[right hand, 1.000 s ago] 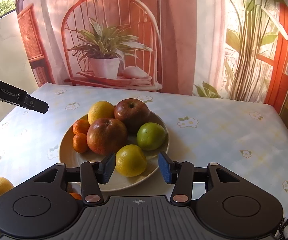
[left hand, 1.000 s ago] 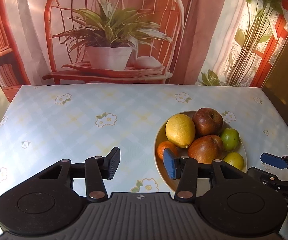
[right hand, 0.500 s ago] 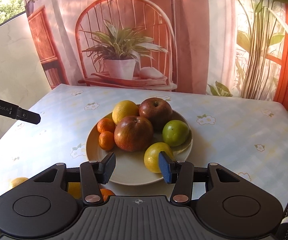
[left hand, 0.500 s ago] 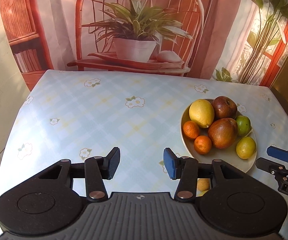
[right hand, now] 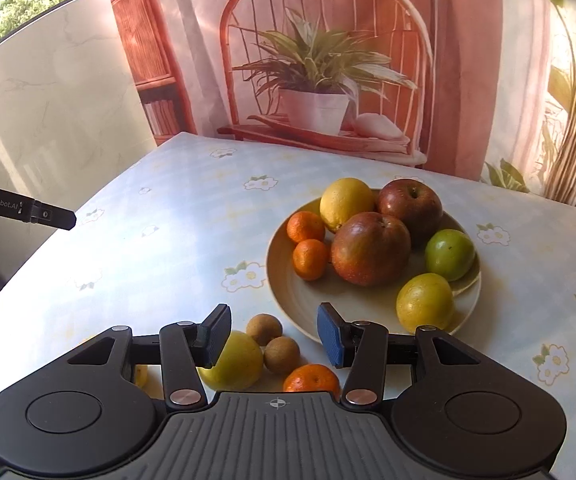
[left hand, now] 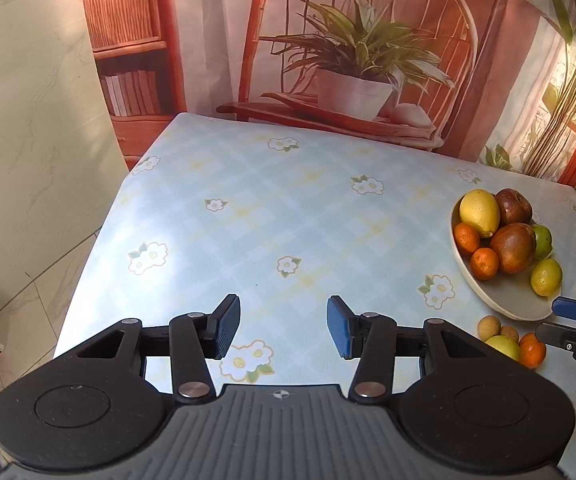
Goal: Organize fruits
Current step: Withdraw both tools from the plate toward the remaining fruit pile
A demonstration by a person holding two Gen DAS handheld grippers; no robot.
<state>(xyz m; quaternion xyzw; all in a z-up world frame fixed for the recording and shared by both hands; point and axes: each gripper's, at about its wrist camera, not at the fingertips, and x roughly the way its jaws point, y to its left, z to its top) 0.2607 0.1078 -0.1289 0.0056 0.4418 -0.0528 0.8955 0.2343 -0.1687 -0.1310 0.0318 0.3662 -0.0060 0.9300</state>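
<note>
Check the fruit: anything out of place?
Yes. A yellow fruit, two small brown fruits and a mandarin lie loose on the tablecloth beside the plate, not on it.

You are getting warm daylight coming in from the left, glaring pale across the counter [left hand: 191, 240] and backdrop [right hand: 468, 40]. Fisheye bending is curving the edges, corners are darkening, yet the fruit is staying sharp.

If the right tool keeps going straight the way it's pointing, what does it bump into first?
Probably the two small brown fruits on the table, lying right between the right tool's open jaws. A big yellow fruit sits just to their left and a mandarin nearer the camera. Depth is hard to judge.
</note>
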